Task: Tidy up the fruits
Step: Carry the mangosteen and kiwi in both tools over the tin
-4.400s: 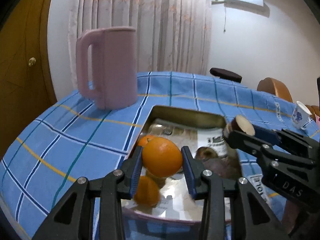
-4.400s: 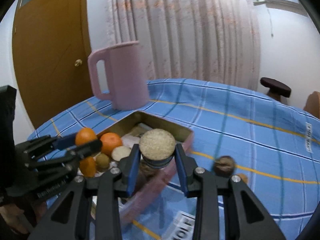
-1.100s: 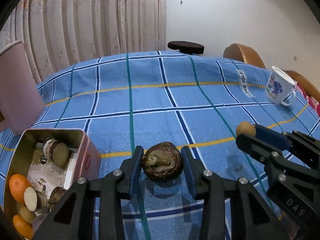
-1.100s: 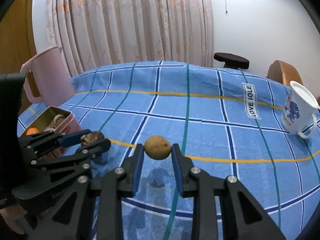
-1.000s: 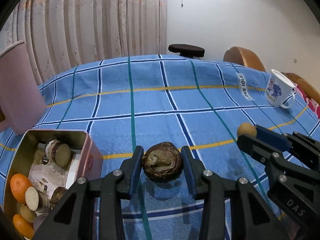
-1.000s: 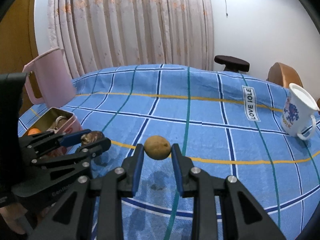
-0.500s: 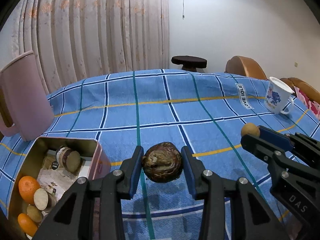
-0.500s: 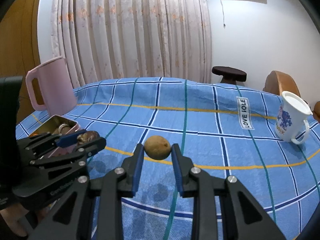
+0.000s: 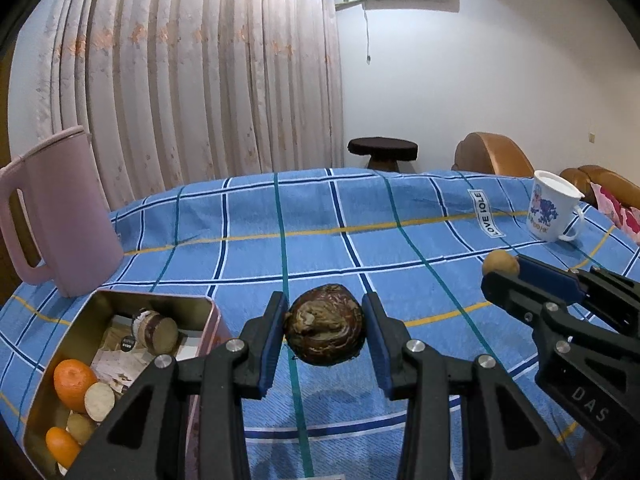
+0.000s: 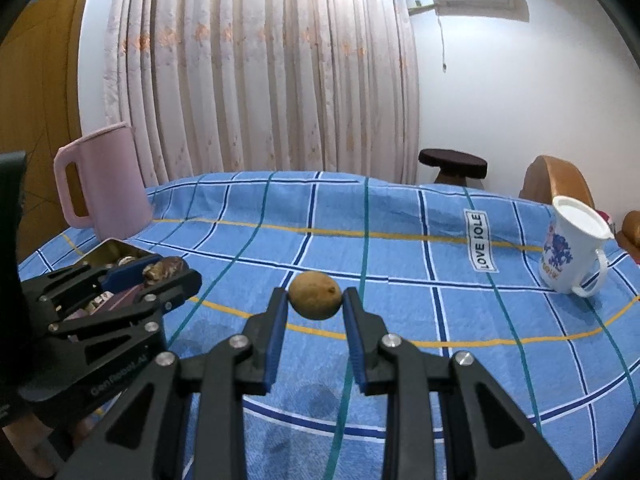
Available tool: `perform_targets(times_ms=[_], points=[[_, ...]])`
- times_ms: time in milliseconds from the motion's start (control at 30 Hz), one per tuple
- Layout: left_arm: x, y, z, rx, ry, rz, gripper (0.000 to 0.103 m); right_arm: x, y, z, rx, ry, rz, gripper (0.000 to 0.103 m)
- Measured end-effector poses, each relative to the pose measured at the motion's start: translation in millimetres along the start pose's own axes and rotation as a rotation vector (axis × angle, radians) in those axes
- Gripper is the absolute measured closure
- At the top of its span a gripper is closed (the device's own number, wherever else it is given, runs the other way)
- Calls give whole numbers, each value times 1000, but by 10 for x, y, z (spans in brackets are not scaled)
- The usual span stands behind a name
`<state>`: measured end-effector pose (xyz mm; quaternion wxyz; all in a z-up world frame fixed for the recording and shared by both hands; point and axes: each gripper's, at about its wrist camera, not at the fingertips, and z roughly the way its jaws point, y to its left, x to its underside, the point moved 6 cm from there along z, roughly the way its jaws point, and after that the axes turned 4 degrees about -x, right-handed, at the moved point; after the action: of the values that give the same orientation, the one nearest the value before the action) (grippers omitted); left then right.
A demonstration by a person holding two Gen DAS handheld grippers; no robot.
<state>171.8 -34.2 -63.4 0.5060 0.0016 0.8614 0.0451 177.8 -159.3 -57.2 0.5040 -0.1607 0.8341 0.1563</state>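
Left wrist view: desk [image 9: 320, 216] in blue check cloth, wide bare stretch ahead to far edge. Pink jug [image 9: 60, 216] back left, tin [image 9: 208, 312] front left with oranges [image 9: 74, 384], mug [image 9: 552, 208] far right. Left tongs [image 9: 325, 330] clamped on brown fruit [image 9: 325, 330], lifted, long axis sideways. Right tongs [image 10: 315, 300] clamped on small tan fruit [image 10: 315, 295], above desk centre.

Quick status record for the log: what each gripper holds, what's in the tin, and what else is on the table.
left gripper: shut on dark brown fruit, held above the cloth
right gripper: shut on small tan fruit, also off the cloth
tin: two oranges, cut pieces, paper
other items: pink jug behind the tin, white mug far right
surface: blue checked tablecloth
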Motion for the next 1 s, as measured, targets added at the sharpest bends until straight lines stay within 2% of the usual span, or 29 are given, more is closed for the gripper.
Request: perform_targets(times_ms=[367, 733, 867, 1000], points=[[-29, 36, -116, -5, -58, -17, 62, -16, 32, -64, 6, -35, -16, 72], [85, 146, -320, -21, -50, -14, 62, 26, 211, -32, -5, 2, -54, 72], [107, 347, -527, -33, -65, -21, 62, -33, 460, -34, -63, 5, -64, 72], [88, 761, -723, -97, -62, -53, 62, -223, 828, -54, -156, -9, -78, 72]])
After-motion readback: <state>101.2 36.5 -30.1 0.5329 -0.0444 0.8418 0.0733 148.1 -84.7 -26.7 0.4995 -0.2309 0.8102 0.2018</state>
